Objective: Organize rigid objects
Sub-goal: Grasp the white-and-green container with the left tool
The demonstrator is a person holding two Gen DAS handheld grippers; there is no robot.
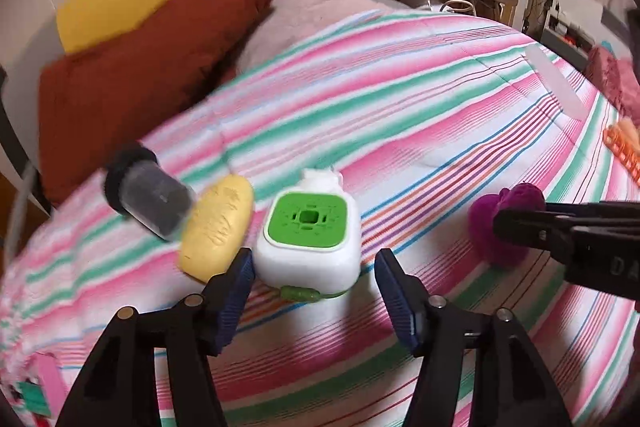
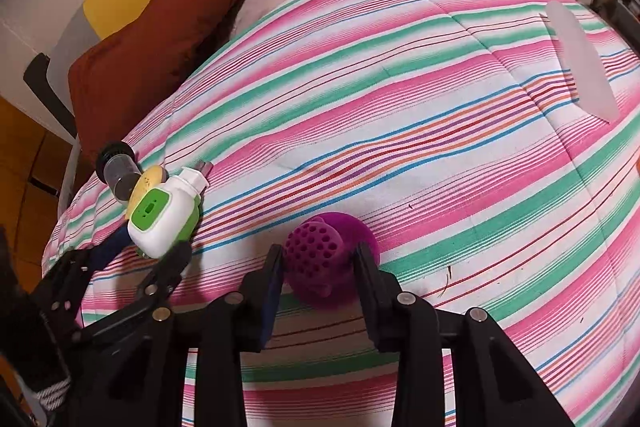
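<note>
On the bed's pink-and-green striped quilt [image 2: 400, 107], the right hand-held gripper [image 2: 318, 263] pinches the purple perforated rubber scrubber [image 2: 320, 255], best carried low to the white-and-green plastic plug-in unit [image 1: 308, 239] between the left hand-held gripper's [image 1: 314, 267] spread jaws.

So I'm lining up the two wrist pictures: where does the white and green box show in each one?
Left wrist: the white and green box lies low at centre, between the open left gripper's fingers.
Right wrist: the same box lies at the lower left edge.
Shared landmark: the yellow oval piece right beside it in both.
</note>
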